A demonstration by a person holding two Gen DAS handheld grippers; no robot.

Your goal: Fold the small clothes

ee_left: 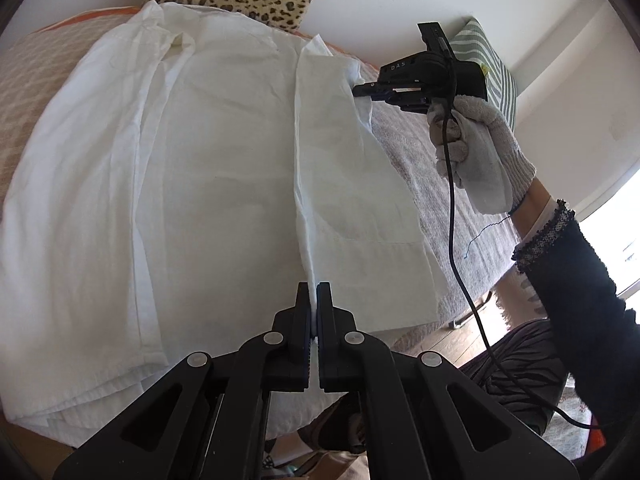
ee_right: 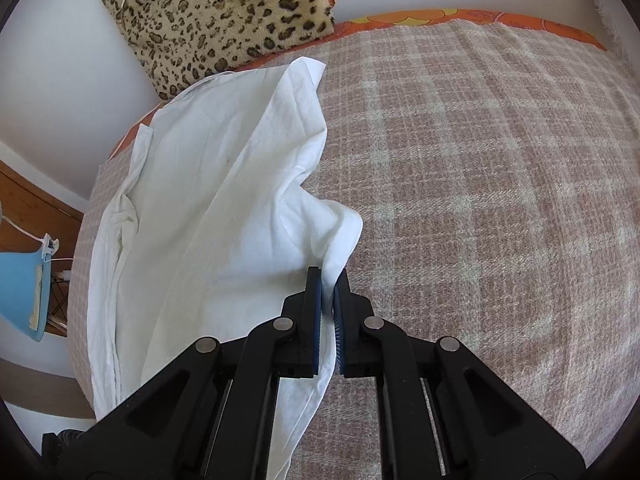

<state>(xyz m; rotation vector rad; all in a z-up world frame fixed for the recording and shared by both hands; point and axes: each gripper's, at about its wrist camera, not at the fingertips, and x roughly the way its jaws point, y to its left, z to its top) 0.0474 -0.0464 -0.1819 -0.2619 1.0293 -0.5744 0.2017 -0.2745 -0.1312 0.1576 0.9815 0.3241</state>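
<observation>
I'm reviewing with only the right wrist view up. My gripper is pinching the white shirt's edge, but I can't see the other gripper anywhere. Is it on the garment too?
Observer: Yes. In the left wrist view the left gripper is shut on a fold ridge at the near end of the white shirt.
Operator: Where does my right gripper sit on the shirt relative to that?
Observer: The right gripper pinches the far end of the same raised flap, held by a gloved hand.
Operator: Anything behind my gripper that I can't see?
Observer: A green-and-white striped cushion leans against the wall behind it.
</observation>
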